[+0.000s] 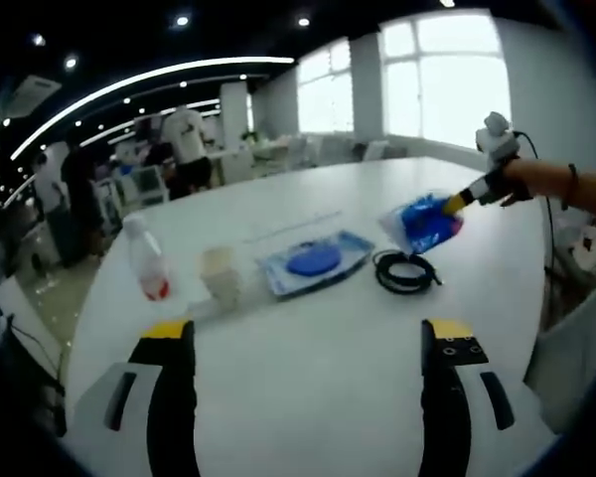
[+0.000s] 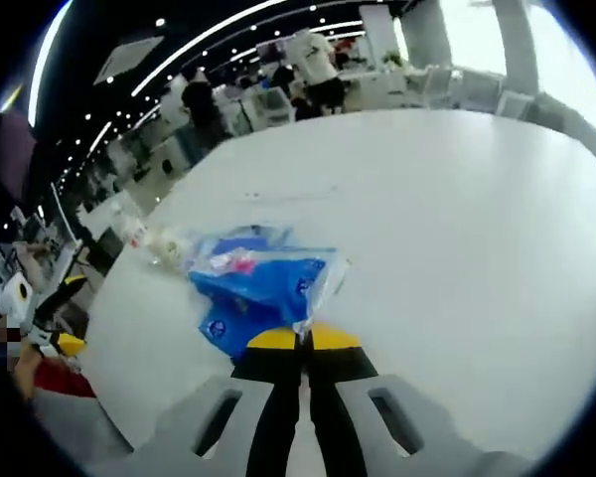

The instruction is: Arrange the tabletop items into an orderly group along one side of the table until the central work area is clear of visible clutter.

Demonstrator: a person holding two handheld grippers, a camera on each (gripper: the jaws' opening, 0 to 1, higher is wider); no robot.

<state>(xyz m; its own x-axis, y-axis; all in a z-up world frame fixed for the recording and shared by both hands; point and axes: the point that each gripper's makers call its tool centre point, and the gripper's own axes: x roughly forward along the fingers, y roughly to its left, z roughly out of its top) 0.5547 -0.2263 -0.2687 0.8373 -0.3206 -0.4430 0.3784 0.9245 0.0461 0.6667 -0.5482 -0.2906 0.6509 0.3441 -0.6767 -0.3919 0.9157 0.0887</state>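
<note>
The right tool point(image 2: 300, 336) pinches a crinkly blue plastic bag point(image 2: 261, 281) above the smooth white counter point(image 2: 457, 229); the left tool point(image 1: 310, 350) is spread wide.

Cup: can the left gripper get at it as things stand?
Probably yes. The left gripper is open, and bare table lies between its fingers and the cup. The bottle stands close beside the cup.

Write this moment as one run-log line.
right gripper: shut on blue bag | left gripper: open, empty | bottle, cup, cable: on table
</note>
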